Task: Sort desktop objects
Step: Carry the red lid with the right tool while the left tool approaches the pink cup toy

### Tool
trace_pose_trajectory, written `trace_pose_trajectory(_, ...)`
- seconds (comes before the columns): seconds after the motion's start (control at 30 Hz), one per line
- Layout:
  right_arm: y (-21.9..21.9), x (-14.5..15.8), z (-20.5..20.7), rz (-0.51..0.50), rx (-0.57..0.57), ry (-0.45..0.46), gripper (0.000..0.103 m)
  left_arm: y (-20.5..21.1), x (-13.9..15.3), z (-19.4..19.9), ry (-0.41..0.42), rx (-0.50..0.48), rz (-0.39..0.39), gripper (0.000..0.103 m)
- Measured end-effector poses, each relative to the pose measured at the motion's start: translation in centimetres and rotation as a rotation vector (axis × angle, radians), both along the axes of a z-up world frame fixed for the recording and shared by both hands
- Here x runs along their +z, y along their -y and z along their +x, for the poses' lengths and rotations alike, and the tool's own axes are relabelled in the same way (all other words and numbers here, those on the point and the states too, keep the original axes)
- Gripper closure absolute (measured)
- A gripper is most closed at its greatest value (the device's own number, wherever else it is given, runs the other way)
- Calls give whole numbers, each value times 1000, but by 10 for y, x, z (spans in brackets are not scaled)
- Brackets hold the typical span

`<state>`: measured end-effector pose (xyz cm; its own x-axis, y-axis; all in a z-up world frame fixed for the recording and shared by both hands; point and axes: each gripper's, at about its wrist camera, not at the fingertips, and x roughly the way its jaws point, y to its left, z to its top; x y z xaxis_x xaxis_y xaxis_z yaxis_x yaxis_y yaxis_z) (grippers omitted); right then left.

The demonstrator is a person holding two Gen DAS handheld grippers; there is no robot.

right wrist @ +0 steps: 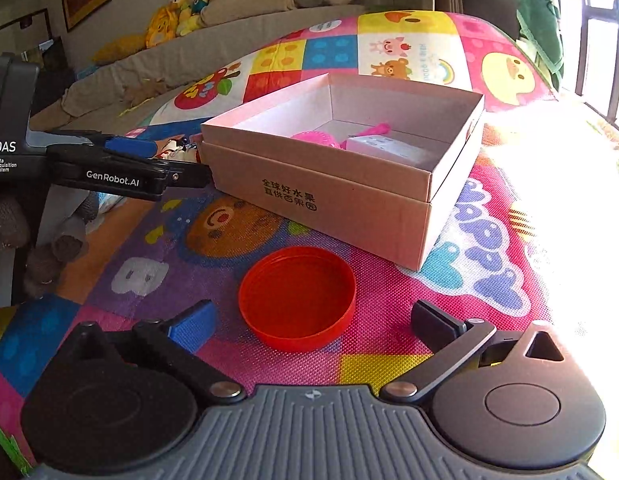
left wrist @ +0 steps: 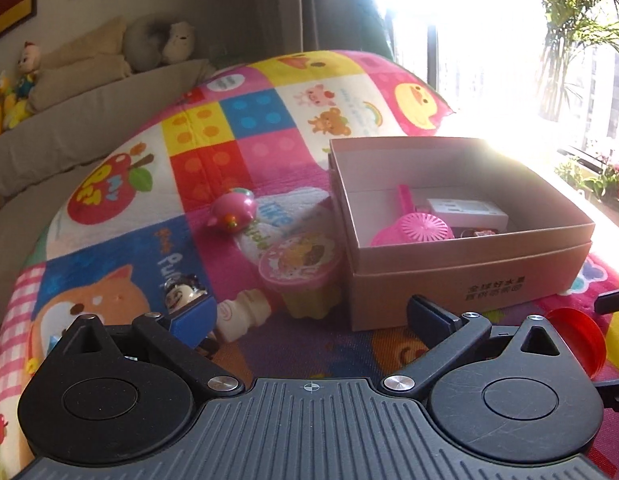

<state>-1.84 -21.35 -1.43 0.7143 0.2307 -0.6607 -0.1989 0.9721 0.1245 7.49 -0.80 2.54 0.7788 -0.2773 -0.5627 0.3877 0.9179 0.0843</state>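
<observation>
In the right wrist view a red plastic lid (right wrist: 297, 298) lies rim up on the colourful play mat (right wrist: 389, 344). My right gripper (right wrist: 313, 326) stands open just behind it, one pad at each side and neither touching. Beyond it sits an open cardboard box (right wrist: 349, 196). My left gripper (left wrist: 309, 320) is open with nothing in it, close to the box's (left wrist: 469, 276) front left corner. Ahead of it stand a pink jelly cup (left wrist: 299, 276), a small white bottle (left wrist: 241, 314) and a little figure toy (left wrist: 185, 292). A pink pig toy (left wrist: 233, 212) lies farther back.
Inside the box lie a pink strainer (left wrist: 413, 232) and a white block (left wrist: 465, 212). A grey sofa with plush toys (right wrist: 189, 4) runs along the back. Strong glare from the window (left wrist: 489, 40) washes out the right side. The mat curves away at its edges.
</observation>
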Motion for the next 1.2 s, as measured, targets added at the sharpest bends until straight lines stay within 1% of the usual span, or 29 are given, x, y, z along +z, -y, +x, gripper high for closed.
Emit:
trace_pose_trajectory(0.07, 5, 2, 6, 11, -41, -6, 0, -1, 1, 0, 2, 3, 2, 0)
trace_pose_trajectory(0.13, 10, 7, 18, -1, -96, 5, 0, -2, -1, -1, -4, 2, 12, 0)
trace_pose_trajectory(0.23, 16, 16, 38, -35, -173, 40, 0, -3, -2, -3, -9, 2, 21, 0)
trace_pose_trajectory(0.27, 18, 19, 47, -61, -206, 58, 0, -3, -3, -4, -7, -1, 22, 0)
trace_pose_trajectory(0.3, 20, 21, 54, -73, -204, 59, 0, -3, -2, -4, -5, -2, 25, 0)
trace_pose_trajectory(0.37, 23, 21, 65, -76, -230, 60, 0, -3, -2, -4, 0, 1, 33, 0)
trace_pose_trajectory(0.47, 26, 15, 73, -154, -320, 75, 0, -1, -3, 1, 4, 1, 44, 0)
trace_pose_trajectory(0.5, 30, 13, 71, -156, -340, 75, 0, 0, -3, 3, 7, -1, 47, 0)
trace_pose_trajectory(0.57, 39, 12, 65, -102, -336, 58, 0, 4, -3, 9, 11, -8, 48, 0)
trace_pose_trajectory(0.63, 45, 11, 55, -33, -304, 32, 0, 10, -4, 17, 17, -3, 43, 0)
trace_pose_trajectory(0.77, 45, 12, 34, 21, -222, 17, 0, 17, -9, 33, -7, -28, 19, 0)
trace_pose_trajectory(0.9, 42, 20, 14, 30, -160, 49, 0, 9, -11, 35, -22, -21, -24, 0)
trace_pose_trajectory(0.97, 38, 22, 8, 20, -138, 69, 0, 4, -12, 36, -17, 17, -9, 0)
trace_pose_trajectory(1.03, 33, 19, 9, 12, -129, 65, 0, -3, -14, 39, -28, 66, -9, 0)
trace_pose_trajectory(1.1, 30, 12, 12, 15, -143, 49, 0, -8, -14, 41, -37, 97, -18, 0)
trace_pose_trajectory(1.2, 27, -1, 21, 0, -191, 8, 0, -7, -14, 43, -39, 114, -6, 0)
